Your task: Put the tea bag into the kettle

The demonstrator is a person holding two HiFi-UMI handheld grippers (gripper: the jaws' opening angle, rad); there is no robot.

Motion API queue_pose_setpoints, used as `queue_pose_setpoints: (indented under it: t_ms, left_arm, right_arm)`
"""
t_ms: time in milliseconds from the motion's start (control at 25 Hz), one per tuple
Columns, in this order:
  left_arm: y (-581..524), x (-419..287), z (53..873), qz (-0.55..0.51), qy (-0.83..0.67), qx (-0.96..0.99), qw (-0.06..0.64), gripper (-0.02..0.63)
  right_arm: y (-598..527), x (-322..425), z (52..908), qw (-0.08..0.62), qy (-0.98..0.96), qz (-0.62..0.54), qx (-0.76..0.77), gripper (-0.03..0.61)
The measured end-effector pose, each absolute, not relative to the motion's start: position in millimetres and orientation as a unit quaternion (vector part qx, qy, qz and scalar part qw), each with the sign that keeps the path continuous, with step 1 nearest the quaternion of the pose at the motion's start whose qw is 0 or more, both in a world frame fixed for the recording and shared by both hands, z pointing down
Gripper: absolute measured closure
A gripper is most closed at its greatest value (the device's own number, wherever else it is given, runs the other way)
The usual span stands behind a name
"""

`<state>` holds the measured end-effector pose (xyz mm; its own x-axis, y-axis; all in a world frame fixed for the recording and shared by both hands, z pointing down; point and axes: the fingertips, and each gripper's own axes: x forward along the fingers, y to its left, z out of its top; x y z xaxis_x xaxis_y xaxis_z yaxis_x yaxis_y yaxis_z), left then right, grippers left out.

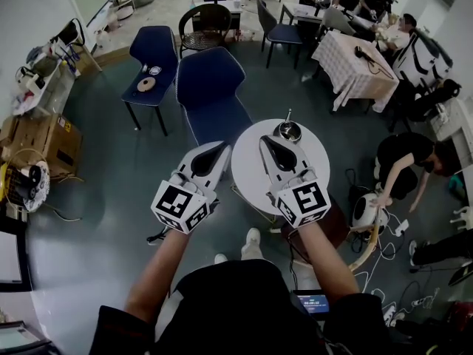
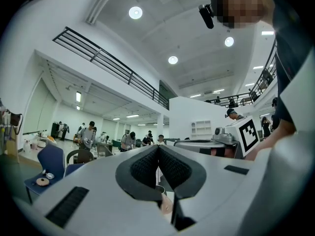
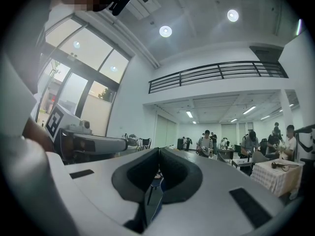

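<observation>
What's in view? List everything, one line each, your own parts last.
kettle: one, metal, far edge of the round table
round table: one, white, centre
blue chairs: three, beyond the round table
checked-cloth table: one, pale, upper right
crouching person: one, dark clothes, right
tea bag: none seen
left gripper: one, white, shut, beside the round table
right gripper: one, white, shut, over the round table

Kettle (image 1: pixel 287 130) on far edge of table (image 1: pixel 247 172). Right gripper (image 1: pixel 267 141) over table, before kettle; left gripper (image 1: pixel 221 149) at table's left rim. Chair (image 1: pixel 211 87) behind table, second chair (image 1: pixel 154 56) left of it.
</observation>
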<state>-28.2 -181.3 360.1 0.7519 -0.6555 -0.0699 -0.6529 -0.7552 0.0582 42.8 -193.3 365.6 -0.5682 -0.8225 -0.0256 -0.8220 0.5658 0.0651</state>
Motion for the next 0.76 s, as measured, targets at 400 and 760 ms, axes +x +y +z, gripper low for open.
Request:
queue_pose_setpoints:
  t_ms: [400, 760]
  left_arm:
    - [-183.0, -27.5, 357.0, -0.046, -0.361, 0.931, 0.008, 0.598]
    - [-178.7, -24.7, 363.0, -0.044, -0.357, 0.933, 0.017, 0.598]
  right_arm:
    - [-197.0, 46.2, 357.3, 0.000, -0.888, -0.041, 0.458, 0.560]
    - [-188.9, 48.1, 355.9, 0.002, -0.886, -0.039, 0.462, 0.560]
